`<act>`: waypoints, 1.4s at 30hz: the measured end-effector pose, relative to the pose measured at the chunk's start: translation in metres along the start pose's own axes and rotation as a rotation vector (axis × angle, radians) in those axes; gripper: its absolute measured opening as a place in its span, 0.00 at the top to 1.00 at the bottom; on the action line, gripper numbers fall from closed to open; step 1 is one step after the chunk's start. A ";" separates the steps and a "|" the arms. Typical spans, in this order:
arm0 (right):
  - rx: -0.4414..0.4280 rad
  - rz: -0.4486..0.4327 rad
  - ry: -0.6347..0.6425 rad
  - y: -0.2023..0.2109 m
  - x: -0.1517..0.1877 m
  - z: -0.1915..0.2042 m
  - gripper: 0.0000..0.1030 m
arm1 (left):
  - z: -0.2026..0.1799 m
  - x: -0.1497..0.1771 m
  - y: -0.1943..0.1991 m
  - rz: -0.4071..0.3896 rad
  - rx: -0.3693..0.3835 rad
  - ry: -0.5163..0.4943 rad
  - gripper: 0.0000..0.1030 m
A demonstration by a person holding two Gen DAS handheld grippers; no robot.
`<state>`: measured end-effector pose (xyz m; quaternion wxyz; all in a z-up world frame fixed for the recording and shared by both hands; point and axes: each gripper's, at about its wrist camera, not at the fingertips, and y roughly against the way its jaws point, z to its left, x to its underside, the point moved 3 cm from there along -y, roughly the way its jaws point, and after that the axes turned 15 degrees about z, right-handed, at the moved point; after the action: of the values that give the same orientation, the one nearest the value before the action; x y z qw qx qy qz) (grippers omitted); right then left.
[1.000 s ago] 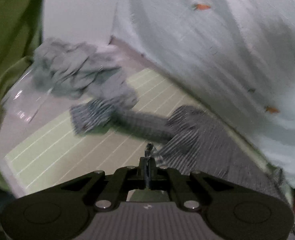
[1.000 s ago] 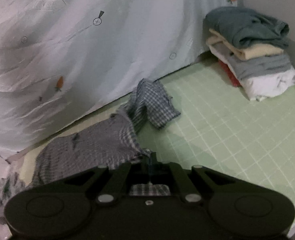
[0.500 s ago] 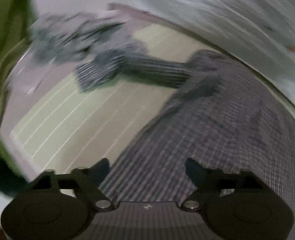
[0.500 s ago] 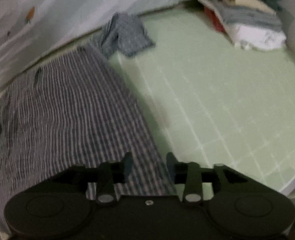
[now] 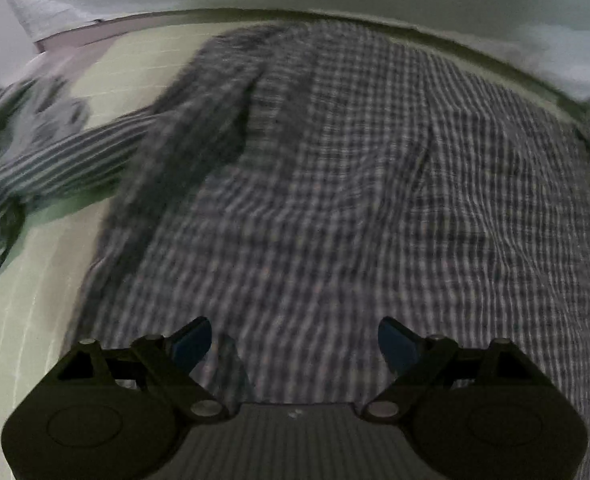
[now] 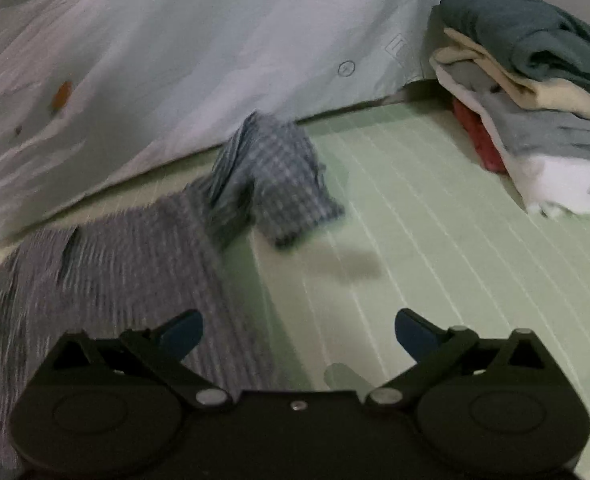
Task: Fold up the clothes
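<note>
Checked grey cloth, a shirt (image 5: 355,200), lies spread flat on the green lined mat (image 6: 435,260), and it fills most of the left wrist view, from the bottom edge up to the pale sheet (image 6: 175,60) at the top. Its body runs away from both claws toward that sheet. One sleeve (image 5: 63,160) trails off to the left of that frame; the other sleeve (image 6: 271,184) is bunched in the centre of the right wrist view, lying out over bare mat.

The left claw (image 5: 295,340) hangs over the shirt's near part with its jaws wide apart, holding nothing. The right claw (image 6: 299,330) is likewise spread and empty, straddling the shirt's right edge, cloth under its left finger and mat under its right.

That bunched sleeve lies straight ahead of the right claw, so that claw seems the nearer one for folding it inward. A stack of folded clothes (image 6: 535,100) sits in the upper right, well apart.
</note>
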<state>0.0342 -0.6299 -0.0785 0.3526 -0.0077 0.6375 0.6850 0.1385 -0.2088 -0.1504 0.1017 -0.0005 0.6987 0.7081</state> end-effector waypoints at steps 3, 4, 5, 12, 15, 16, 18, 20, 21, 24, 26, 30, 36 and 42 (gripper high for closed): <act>0.009 0.003 -0.018 -0.021 -0.037 -0.006 0.00 | -0.012 -0.018 -0.008 0.028 0.021 0.013 0.12; 0.010 0.007 -0.011 -0.028 -0.049 -0.006 0.00 | -0.015 -0.022 -0.012 0.036 0.022 0.014 0.12; 0.009 0.015 0.007 -0.036 -0.059 -0.005 0.00 | -0.018 -0.026 -0.015 0.043 0.022 0.015 0.12; -0.019 -0.002 0.127 -0.082 -0.133 0.011 0.10 | -0.029 -0.033 -0.025 0.042 0.000 0.011 0.00; 0.008 0.002 0.190 -0.103 -0.154 0.023 0.16 | -0.030 -0.032 -0.025 0.037 0.001 0.012 0.00; 0.022 0.016 0.202 -0.111 -0.159 0.025 0.22 | -0.030 -0.032 -0.025 0.035 0.002 0.010 0.00; 0.027 0.056 0.204 -0.128 -0.166 0.026 0.32 | -0.030 -0.031 -0.025 0.021 0.003 0.003 0.00; 0.014 0.100 0.183 -0.141 -0.170 0.022 0.71 | -0.033 -0.032 -0.025 0.010 0.002 0.002 0.00; 0.019 0.114 0.173 -0.143 -0.170 0.019 0.83 | -0.034 -0.032 -0.026 0.005 0.002 0.002 0.00; 0.088 -0.005 0.180 -0.116 -0.164 0.012 0.94 | -0.036 -0.031 -0.027 -0.003 0.002 0.004 0.00; 0.194 -0.134 0.219 -0.080 -0.154 0.006 0.94 | -0.037 -0.029 -0.026 -0.008 0.002 0.008 0.00; 0.500 -0.383 0.333 -0.012 -0.115 -0.007 0.94 | -0.039 -0.023 -0.025 -0.020 0.001 0.019 0.00; 0.629 -0.052 0.185 -0.042 -0.048 -0.074 0.85 | -0.045 -0.016 -0.024 -0.033 -0.003 0.038 0.00; 0.330 -0.088 -0.228 -0.013 -0.027 -0.078 0.51 | -0.041 -0.013 -0.022 -0.035 -0.001 0.033 0.00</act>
<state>0.0267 -0.7126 -0.0917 0.4483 0.0999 0.6963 0.5515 0.1489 -0.2511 -0.1717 0.1025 -0.0247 0.6997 0.7066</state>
